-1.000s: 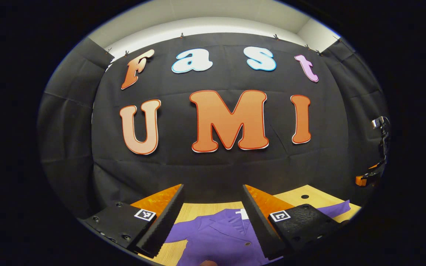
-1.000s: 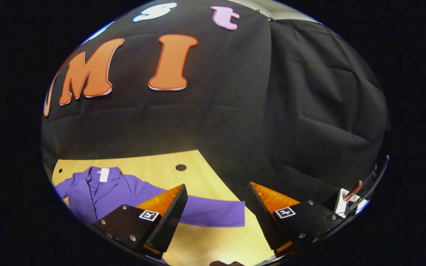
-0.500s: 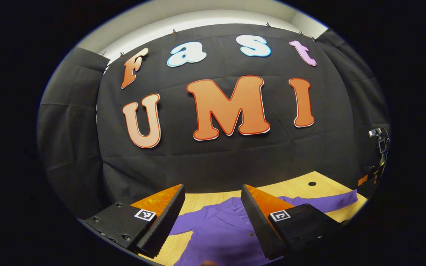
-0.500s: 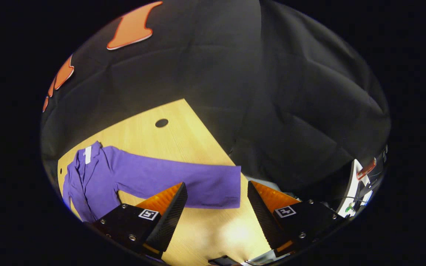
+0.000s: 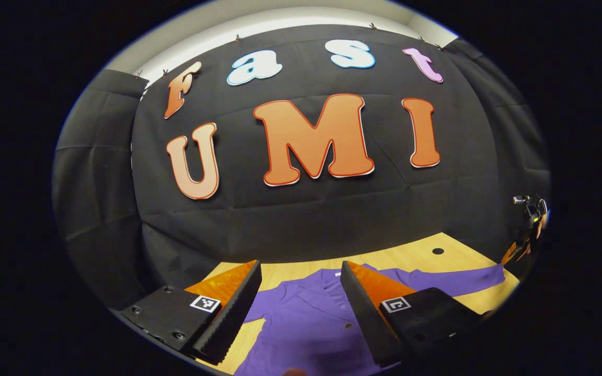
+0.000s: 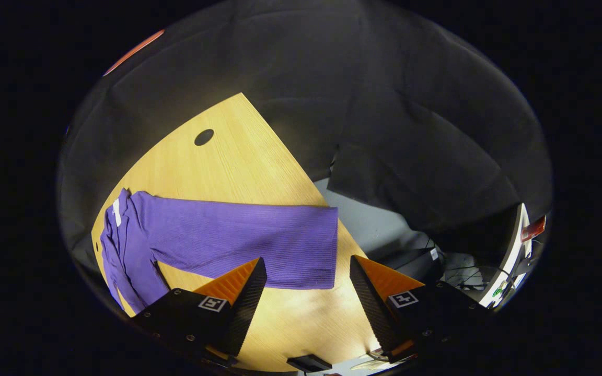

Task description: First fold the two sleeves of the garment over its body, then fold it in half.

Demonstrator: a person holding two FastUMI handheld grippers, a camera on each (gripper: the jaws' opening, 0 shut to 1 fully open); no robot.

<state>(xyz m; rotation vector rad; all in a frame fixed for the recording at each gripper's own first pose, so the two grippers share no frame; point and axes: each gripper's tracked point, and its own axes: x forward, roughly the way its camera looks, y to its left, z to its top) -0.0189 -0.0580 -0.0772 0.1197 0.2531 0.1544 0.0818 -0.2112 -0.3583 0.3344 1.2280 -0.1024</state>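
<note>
A purple button-up garment (image 5: 306,324) lies flat on the wooden table (image 5: 411,258), collar toward the back wall. Its right sleeve (image 6: 238,237) stretches out sideways, and the cuff (image 6: 314,248) ends near the table's right edge. In the right gripper view my right gripper (image 6: 303,292) hovers open just above and before that cuff, with nothing between the fingers. In the left gripper view my left gripper (image 5: 296,305) stands open over the garment's chest and holds nothing. The right gripper (image 5: 528,224) also shows far off at the right rim of the left gripper view.
The table has a round cable hole (image 6: 204,137) behind the sleeve. Past the table's right edge (image 6: 327,203) the floor holds cables and equipment (image 6: 510,261). Black cloth walls close the booth at the back and sides.
The right gripper has tipped downward and moved toward the sleeve's cuff, which now looms larger between its fingers. The left gripper has tilted down slightly, showing more of the garment. Both stay open.
</note>
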